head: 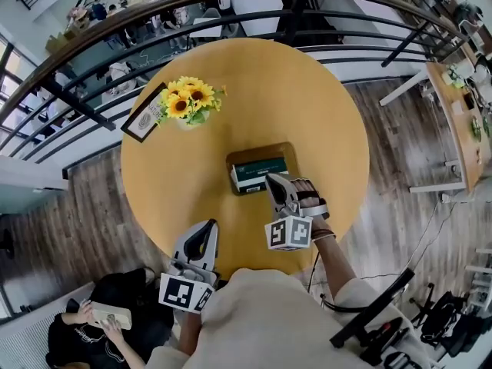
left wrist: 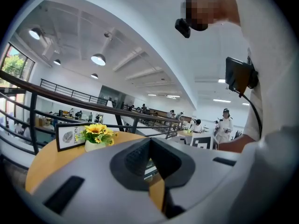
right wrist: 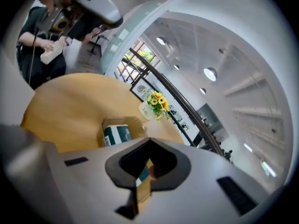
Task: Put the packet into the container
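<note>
Inside the container (head: 254,152) lies the packet (head: 260,174), right tool (head: 275,181) closed nearby.

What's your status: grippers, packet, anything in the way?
Left gripper shut, low by table edge. Right gripper shut, empty, at container. Packet already inside container. Sunflower vase well clear.

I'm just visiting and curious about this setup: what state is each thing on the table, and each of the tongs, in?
Green-and-white packet: lying flat inside the container.
Clear brownish rectangular container: uncovered, holding the packet.
Right tongs: shut, empty, at the container's near edge.
Left tongs: shut, empty, over the near edge of the round yellow wooden table.
Yellow sunflowers in a white vase: upright.
Black-framed sign: standing beside the vase.
</note>
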